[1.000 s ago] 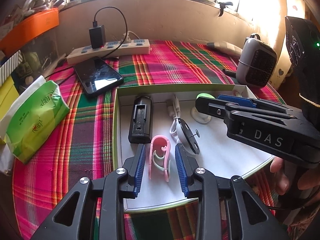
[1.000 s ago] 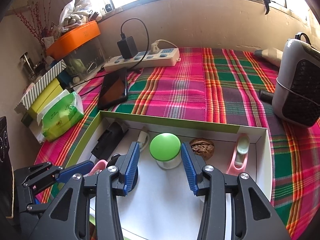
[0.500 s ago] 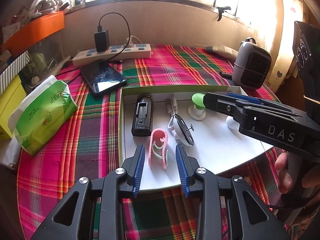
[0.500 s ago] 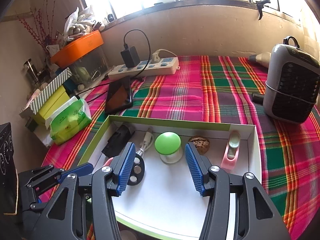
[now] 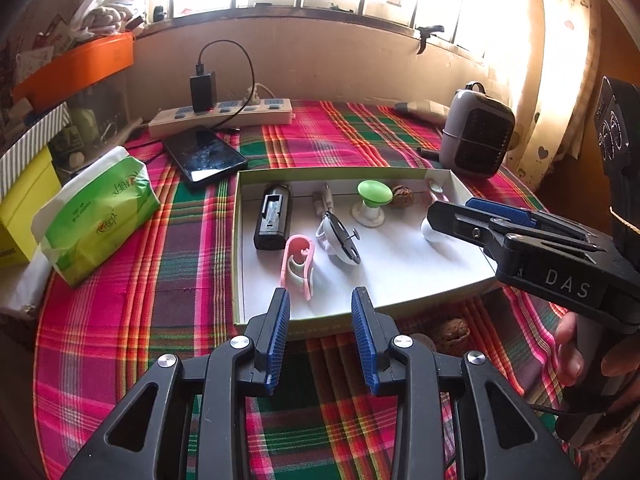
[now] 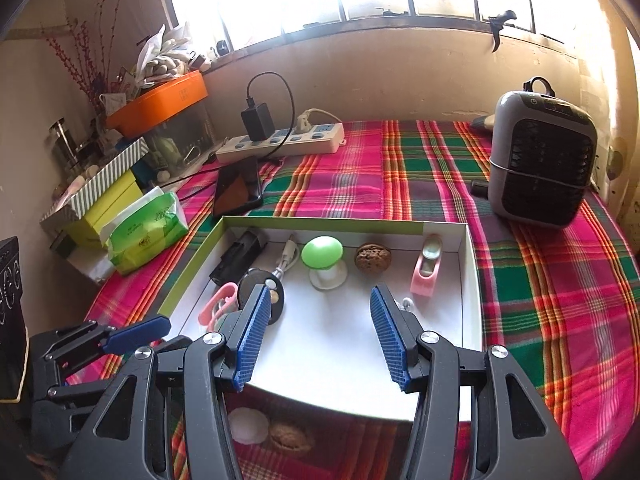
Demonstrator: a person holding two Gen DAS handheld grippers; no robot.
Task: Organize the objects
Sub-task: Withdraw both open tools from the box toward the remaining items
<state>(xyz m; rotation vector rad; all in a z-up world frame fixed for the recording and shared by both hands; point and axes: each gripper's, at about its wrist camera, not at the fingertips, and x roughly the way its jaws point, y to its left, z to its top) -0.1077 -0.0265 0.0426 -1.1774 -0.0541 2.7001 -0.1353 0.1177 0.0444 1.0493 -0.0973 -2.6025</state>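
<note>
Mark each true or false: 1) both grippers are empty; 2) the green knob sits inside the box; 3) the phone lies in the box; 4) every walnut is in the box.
1) True: left gripper and right gripper both stand open, nothing between the pads.
2) True: green knob stands in the white box.
3) False: the phone lies on the plaid cloth behind the box.
4) False: one walnut lies on the cloth outside.

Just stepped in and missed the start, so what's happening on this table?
A person holds two grippers over a shallow box on a plaid cloth, sorting small things. In it lie a green knob, a walnut, pink clips and a black block. Both the left gripper and right gripper are open and empty. Another walnut sits outside the box.
</note>
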